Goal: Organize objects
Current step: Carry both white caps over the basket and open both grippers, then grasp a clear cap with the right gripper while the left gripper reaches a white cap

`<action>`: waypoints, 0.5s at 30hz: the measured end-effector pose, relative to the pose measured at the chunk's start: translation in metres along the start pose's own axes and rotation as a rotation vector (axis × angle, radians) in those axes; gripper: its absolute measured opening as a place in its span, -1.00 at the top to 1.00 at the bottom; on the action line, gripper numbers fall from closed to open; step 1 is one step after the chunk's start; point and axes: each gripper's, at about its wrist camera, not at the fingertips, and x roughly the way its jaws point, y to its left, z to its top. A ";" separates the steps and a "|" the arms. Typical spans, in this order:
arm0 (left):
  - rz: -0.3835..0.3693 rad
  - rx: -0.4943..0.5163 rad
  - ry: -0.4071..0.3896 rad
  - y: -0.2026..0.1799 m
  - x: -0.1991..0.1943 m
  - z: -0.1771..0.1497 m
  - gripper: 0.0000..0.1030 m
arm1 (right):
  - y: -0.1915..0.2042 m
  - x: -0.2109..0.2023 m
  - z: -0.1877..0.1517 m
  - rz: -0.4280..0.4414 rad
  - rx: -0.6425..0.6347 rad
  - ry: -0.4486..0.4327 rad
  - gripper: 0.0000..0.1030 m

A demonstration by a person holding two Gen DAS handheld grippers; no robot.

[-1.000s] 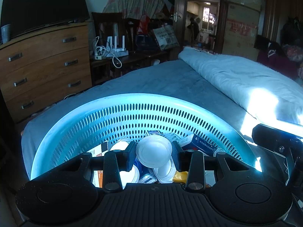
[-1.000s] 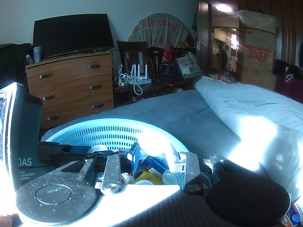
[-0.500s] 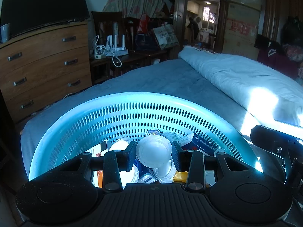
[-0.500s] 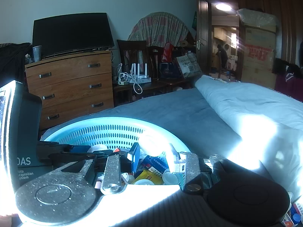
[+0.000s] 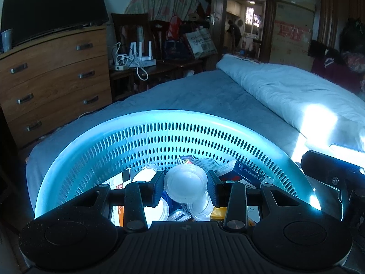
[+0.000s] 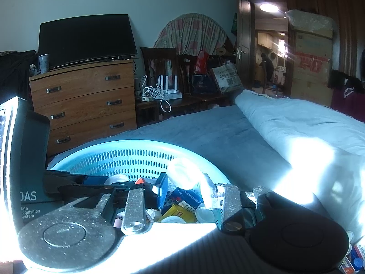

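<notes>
Two grippers were over one big round basket (image 5: 141,141) that sat on a blue bed (image 5: 205,96). The basket was light blue plastic with lots of little holes in its wall. Inside it lay a jumble of small things: a dark blue box (image 5: 245,174) with white writing near the right side, a white and orange box (image 5: 118,183) on the left, a yellow packet (image 5: 217,212), and some white round tubs (image 5: 157,209) down at the bottom. The left gripper (image 5: 186,183) was clamped on a white round lid (image 5: 185,182), with one black finger pressed on each side of it. The lid was held up just above the pile, inside the basket rim. The right gripper (image 6: 183,188) hung over the near edge of the same basket, and a pale, see-through round thing (image 6: 182,174) sat between its fingers (image 6: 162,189). Bright sun made that part hard to see, so I could not tell if the fingers were squeezing it or just close to it. Under the right gripper were a blue box with writing (image 6: 187,199), a yellow packet (image 6: 175,212) and a small white cap (image 6: 204,213). A thick white quilt (image 6: 296,132) lay rolled up along the right side of the bed, well apart from the basket. A brown dresser (image 6: 84,105) with a black TV (image 6: 84,38) on top stood by the far wall.
</notes>
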 end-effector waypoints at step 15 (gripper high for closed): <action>-0.149 0.139 -0.114 -0.055 -0.045 -0.013 -0.19 | -0.071 -0.078 -0.089 -0.182 0.123 -0.076 0.03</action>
